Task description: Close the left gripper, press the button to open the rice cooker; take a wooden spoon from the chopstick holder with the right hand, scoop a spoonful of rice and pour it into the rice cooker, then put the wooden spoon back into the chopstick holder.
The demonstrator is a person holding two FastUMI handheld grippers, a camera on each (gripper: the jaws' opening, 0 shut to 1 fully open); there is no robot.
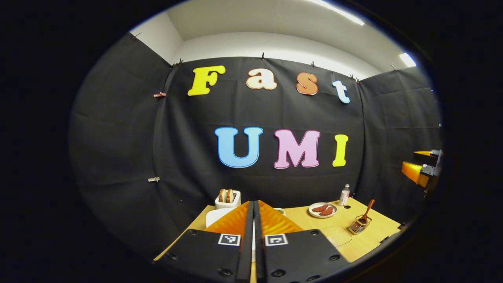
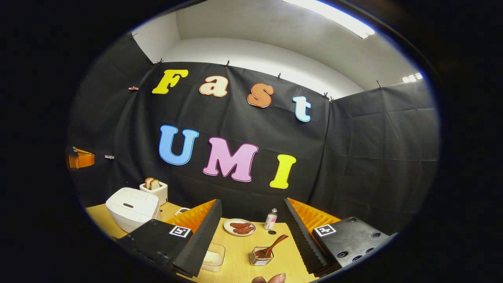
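Both tools raised, left tool [image 1: 253, 214] pressed together hiding most of rice cooker [image 2: 131, 207], right tool [image 2: 251, 220] spread apart, empty.

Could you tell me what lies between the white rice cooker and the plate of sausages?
In the right gripper view, between the white rice cooker and the plate of sausages sits a small bowl, partly hidden.

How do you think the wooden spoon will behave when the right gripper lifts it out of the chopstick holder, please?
The wooden spoon looks rigid, so it probably will not flex. It leans in the small wire chopstick holder, which looks light and may tip or drag along. The slim, smooth handle could twist between the fingers of the open right gripper.
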